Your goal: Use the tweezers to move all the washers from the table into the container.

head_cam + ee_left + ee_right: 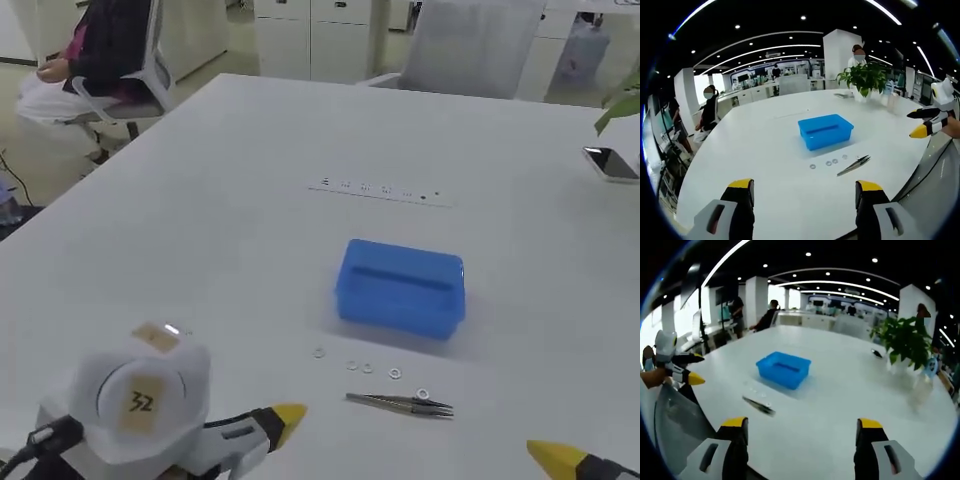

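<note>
A blue container [402,286] [825,130] [783,369] stands mid-table. In front of it several small washers [367,368] [828,162] [756,391] lie in a row on the white table. Metal tweezers [401,403] [854,165] [758,406] lie just nearer than the washers. My left gripper [803,192] [288,418] is open, held near the table's front edge, left of the tweezers. My right gripper [801,432] [552,457] is open too, at the front right, well short of the tweezers. Both hold nothing.
A phone [610,164] [877,353] lies at the far right of the white table [230,200]. A potted plant [864,80] [906,342] stands beyond it. A seated person [85,60] and office chairs are at the far side. A flush socket strip [380,190] runs behind the container.
</note>
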Motion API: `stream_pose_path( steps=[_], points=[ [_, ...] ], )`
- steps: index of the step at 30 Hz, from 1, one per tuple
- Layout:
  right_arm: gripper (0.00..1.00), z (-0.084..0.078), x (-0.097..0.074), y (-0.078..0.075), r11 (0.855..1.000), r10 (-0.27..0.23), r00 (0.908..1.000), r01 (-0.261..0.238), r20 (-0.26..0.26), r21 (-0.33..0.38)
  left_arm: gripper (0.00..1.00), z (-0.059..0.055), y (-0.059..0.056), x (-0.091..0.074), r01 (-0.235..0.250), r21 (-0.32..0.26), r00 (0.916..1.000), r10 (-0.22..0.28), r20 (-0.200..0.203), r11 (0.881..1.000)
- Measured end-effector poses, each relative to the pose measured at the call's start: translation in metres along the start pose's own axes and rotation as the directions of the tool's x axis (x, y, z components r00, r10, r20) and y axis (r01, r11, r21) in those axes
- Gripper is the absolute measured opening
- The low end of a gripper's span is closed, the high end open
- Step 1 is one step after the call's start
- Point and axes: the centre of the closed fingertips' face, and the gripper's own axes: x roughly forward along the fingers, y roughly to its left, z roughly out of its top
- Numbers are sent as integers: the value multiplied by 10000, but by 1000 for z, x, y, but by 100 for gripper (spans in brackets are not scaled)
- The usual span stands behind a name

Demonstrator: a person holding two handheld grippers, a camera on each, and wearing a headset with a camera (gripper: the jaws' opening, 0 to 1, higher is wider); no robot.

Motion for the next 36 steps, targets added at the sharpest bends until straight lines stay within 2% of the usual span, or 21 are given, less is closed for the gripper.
stream_pose_path(
  steps=[2,7,9,11,13,15,18,19,21,22,24,26,27,28,29,31,32,33,34,35,36],
  points=[
    [87,0,1,1,10000,40,10000,-40,-36,23,83,4,-3,1,240,204,9995,-244,206,9995],
    [85,0,3,6,9995,307,9994,-305,-153,87,81,8,-5,7,746,138,9970,-748,177,9971],
    [85,0,5,7,9992,402,9991,-401,-140,83,80,8,-5,11,897,132,9960,-897,23,9959],
    [84,-1,9,9,9986,522,9984,-521,-196,43,73,6,-7,14,1117,233,9936,-1113,-195,9935],
    [83,-2,13,10,9982,606,9978,-605,-278,38,66,4,-14,18,1629,333,9858,-1613,-464,9861],
    [83,-3,16,11,9976,695,9970,-693,-349,80,63,4,-19,22,1912,424,9802,-1885,-612,9806],
    [83,2,16,15,9969,786,9965,-788,-280,-65,54,-2,-27,29,2484,937,9644,-2371,-1168,9641],
    [83,2,16,16,9966,817,9962,-820,-286,-93,52,-3,-30,31,2650,917,9596,-2532,-1229,9599],
    [83,3,17,19,9959,887,9956,-893,-306,-169,47,-6,-38,35,3126,864,9434,-2985,-1446,9460],
    [83,2,18,20,9954,933,9951,-940,-338,-200,45,-6,-39,37,3224,895,9398,-3074,-1492,9424],
    [82,-1,20,22,9949,969,9941,-982,-488,-246,40,-7,-45,43,3575,1174,9268,-3364,-1673,9265],
    [82,-1,21,22,9947,984,9939,-997,-504,-248,37,-5,-51,49,3888,1492,9161,-3642,-1679,9092],
    [82,-3,23,22,9948,979,9936,-994,-568,-234,36,-7,-55,54,4087,1555,9064,-3800,-1846,8993],
    [82,-3,23,23,9949,967,9934,-982,-616,-213,34,-8,-56,57,4162,1617,9025,-3848,-1934,8948],
    [82,-4,23,24,9949,981,9929,-993,-673,-154,33,-9,-60,62,4332,1765,8946,-3978,-2037,8838],
    [82,-3,23,28,9937,1113,9917,-1121,-638,-93,28,-12,-66,71,4552,1860,8832,-4151,-2184,8707],
    [82,-3,23,30,9931,1156,9912,-1166,-645,-122,28,-12,-67,75,4540,1810,8835,-4146,-2180,8724],
    [82,-3,24,32,9927,1174,9907,-1189,-682,-181,28,-14,-69,78,4678,1800,8758,-4265,-2260,8653],
    [81,-3,24,34,9921,1204,9901,-1225,-728,-263,27,-16,-72,82,4756,1794,8710,-4324,-2333,8612],
    [81,-4,25,35,9917,1234,9897,-1257,-732,-282,26,-16,-73,85,4787,1827,8697,-4352,-2329,8588],
    [81,-5,26,36,9910,1280,9888,-1306,-770,-292,24,-18,-76,89,4896,1878,8635,-4436,-2402,8515]
  ],
)
